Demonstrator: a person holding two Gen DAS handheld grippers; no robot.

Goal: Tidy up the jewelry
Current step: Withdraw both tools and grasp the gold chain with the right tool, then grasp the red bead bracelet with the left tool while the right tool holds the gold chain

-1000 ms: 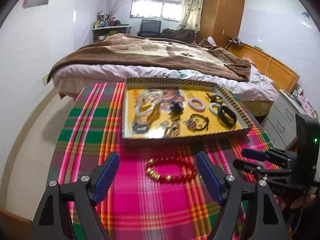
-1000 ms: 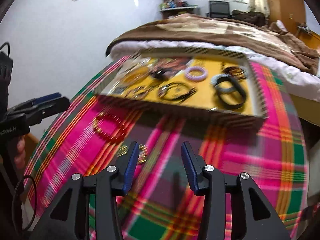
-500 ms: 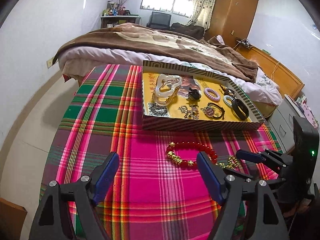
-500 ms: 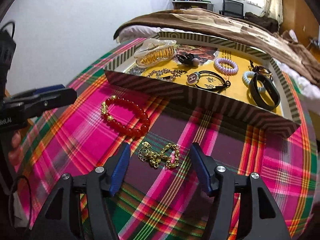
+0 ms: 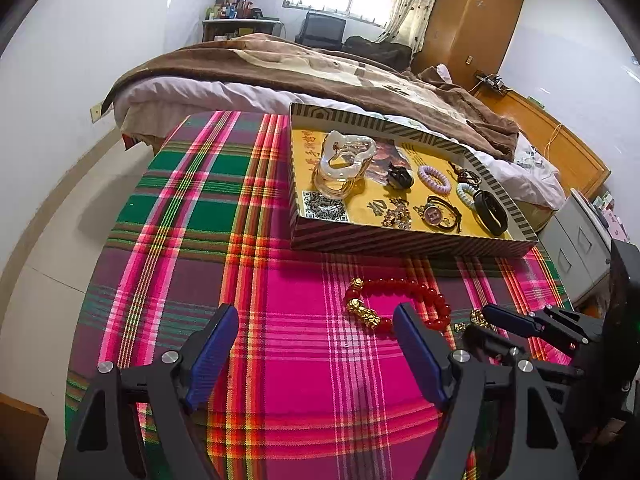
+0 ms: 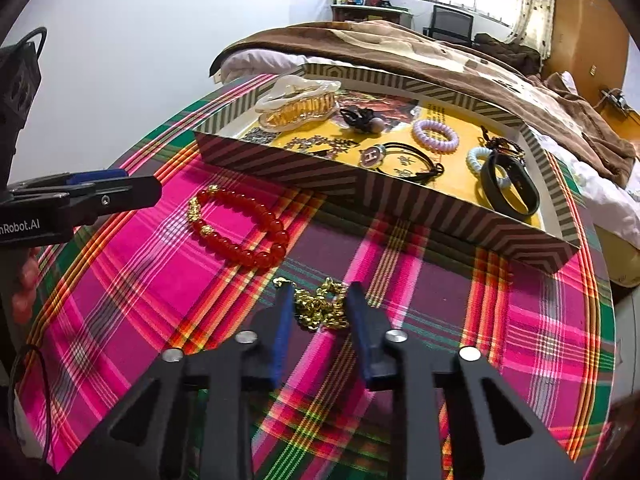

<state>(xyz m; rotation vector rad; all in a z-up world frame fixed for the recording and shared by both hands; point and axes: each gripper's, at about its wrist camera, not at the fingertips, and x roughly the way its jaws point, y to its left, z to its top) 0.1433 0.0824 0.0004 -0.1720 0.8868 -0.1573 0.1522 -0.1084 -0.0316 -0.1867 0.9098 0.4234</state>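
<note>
A gold chain (image 6: 320,307) lies bunched on the plaid tablecloth, between the fingers of my right gripper (image 6: 320,300), which have closed in around it; the chain still rests on the cloth. A red bead bracelet (image 6: 240,224) with gold charms lies just left of it, also in the left wrist view (image 5: 396,304). My left gripper (image 5: 316,328) is open and empty, above the cloth left of the bracelet. The striped tray (image 5: 400,244) with a yellow floor holds a clear hair claw (image 5: 344,160), hair ties, a black band and other pieces.
The round table (image 5: 180,216) with the plaid cloth stands by a bed (image 5: 320,76) with a brown blanket. Grey drawers (image 5: 576,240) stand at the right. A wooden wardrobe (image 5: 468,20) is at the back. The right gripper shows in the left wrist view (image 5: 492,322).
My right gripper has come down onto the gold chain and its fingers have narrowed around it. My left gripper has drifted left and back, staying open.
</note>
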